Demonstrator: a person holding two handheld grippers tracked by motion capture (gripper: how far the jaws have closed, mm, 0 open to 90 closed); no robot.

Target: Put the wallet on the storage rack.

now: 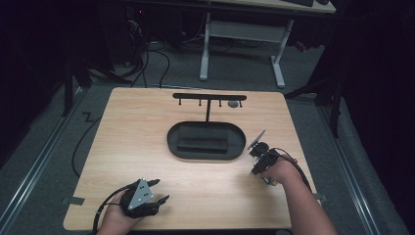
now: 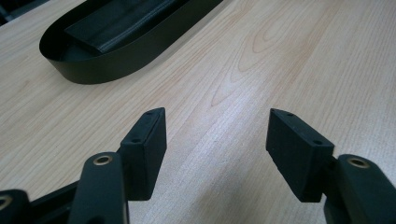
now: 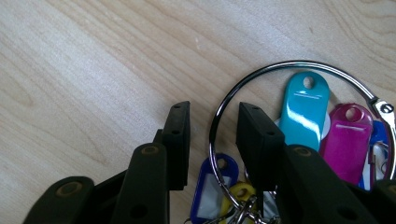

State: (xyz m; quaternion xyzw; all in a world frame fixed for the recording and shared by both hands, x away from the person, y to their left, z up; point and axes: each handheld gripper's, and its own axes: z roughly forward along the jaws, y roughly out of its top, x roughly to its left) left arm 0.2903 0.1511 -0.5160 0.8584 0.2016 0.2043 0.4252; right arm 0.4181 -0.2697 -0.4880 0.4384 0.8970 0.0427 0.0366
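hidden: yellow tag (image 3: 239, 192) — behind right claw (image 3: 212, 128) | blue tag (image 3: 211, 189) (cut off below)

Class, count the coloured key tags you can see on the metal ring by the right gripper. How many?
4, though more may be hidden: teal inside the ring, magenta beside it, blue at the ring's lower left, yellow beneath, partly behind the jaw.

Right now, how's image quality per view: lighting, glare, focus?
High view: light wooden table evenly lit, surroundings nearly black, black oval tray shows little detail. Left gripper view: soft sheen on the wood between the left gripper jaws, tray edge slightly soft. Right gripper view: sharp; glare streaks on the teal plastic key tag and silver metal key ring; right gripper dark.
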